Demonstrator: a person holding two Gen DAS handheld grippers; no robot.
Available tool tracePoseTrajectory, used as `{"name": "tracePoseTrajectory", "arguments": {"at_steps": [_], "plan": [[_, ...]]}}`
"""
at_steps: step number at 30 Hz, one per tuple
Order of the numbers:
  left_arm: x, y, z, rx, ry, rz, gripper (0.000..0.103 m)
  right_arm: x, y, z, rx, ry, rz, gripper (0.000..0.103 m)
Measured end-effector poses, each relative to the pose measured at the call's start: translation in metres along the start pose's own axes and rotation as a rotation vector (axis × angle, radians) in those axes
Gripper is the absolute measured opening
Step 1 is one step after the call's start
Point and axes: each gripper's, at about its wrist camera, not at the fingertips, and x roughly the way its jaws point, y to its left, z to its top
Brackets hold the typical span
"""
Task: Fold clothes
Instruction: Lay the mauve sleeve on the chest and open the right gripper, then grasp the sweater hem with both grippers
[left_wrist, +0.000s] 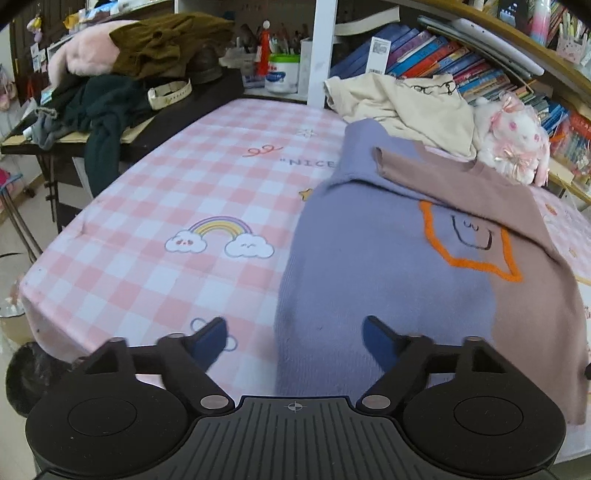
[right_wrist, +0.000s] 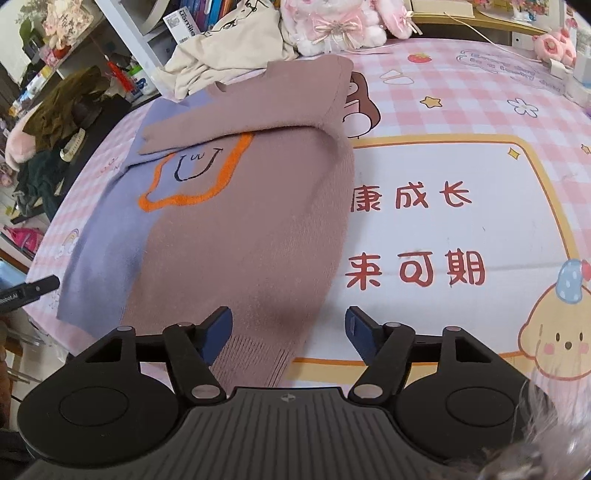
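A knitted sweater (left_wrist: 369, 258) (right_wrist: 236, 221), half lilac and half dusty brown with an orange star outline and a smiley face, lies flat on the pink checked table cover (left_wrist: 166, 192). Both sleeves are folded in across the chest. My left gripper (left_wrist: 293, 339) hovers open over the lilac hem corner, one finger beside the cloth and one above it. Over the brown ribbed hem my right gripper (right_wrist: 288, 332) is open too, its left finger above the cloth and its right finger above the bare cover (right_wrist: 443, 236). Neither holds anything.
A cream garment (left_wrist: 406, 103) (right_wrist: 229, 48) and a white plush toy (left_wrist: 513, 140) (right_wrist: 340, 22) lie at the table's far edge before a bookshelf (left_wrist: 461, 62). A dark side table (left_wrist: 155, 122) piled with clothes stands at the left. The other gripper's tip (right_wrist: 33, 288) shows at the left edge.
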Motion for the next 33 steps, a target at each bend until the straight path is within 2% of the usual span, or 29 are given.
{"name": "tracePoseTrajectory", "arguments": {"at_steps": [5,10,16,18,19,20,21,23,25,27,29,33], "plan": [[0.005,0.009,-0.007,-0.014,0.044,-0.032,0.056,-0.001,-0.002,-0.009,0.04,-0.006,-0.015,0.056],[0.014,0.018,-0.007,-0.014,0.069,-0.066,0.04,-0.003,-0.001,-0.014,0.096,-0.022,-0.049,0.041],[0.025,0.024,0.0,-0.044,0.077,-0.104,0.033,0.0,0.015,-0.019,0.054,-0.022,-0.107,0.031],[0.027,0.023,0.002,-0.03,0.075,-0.108,0.026,0.003,0.021,-0.02,0.016,-0.023,-0.127,0.026],[0.029,0.02,0.003,-0.01,0.077,-0.109,0.02,0.004,0.024,-0.02,-0.006,-0.023,-0.137,0.02],[0.03,0.018,0.004,0.012,0.079,-0.111,0.009,0.006,0.028,-0.02,-0.034,-0.023,-0.148,0.016],[0.03,0.016,0.005,0.021,0.081,-0.113,0.006,0.007,0.032,-0.021,-0.071,-0.023,-0.162,0.012],[0.029,0.012,0.006,0.049,0.082,-0.108,0.002,0.007,0.036,-0.022,-0.096,-0.037,-0.172,0.007],[0.022,0.008,0.009,0.069,0.06,-0.12,0.002,-0.002,0.037,-0.021,-0.067,-0.074,-0.153,0.005],[0.007,0.006,0.013,0.061,0.001,-0.182,0.002,-0.013,0.037,-0.017,-0.021,-0.119,-0.1,0.005],[0.009,0.009,0.013,0.045,0.013,-0.198,0.002,-0.022,0.034,-0.013,0.034,-0.15,-0.03,0.005],[0.016,0.017,0.01,0.012,0.044,-0.223,0.003,-0.015,0.026,-0.007,0.112,-0.11,-0.008,0.005]]}}
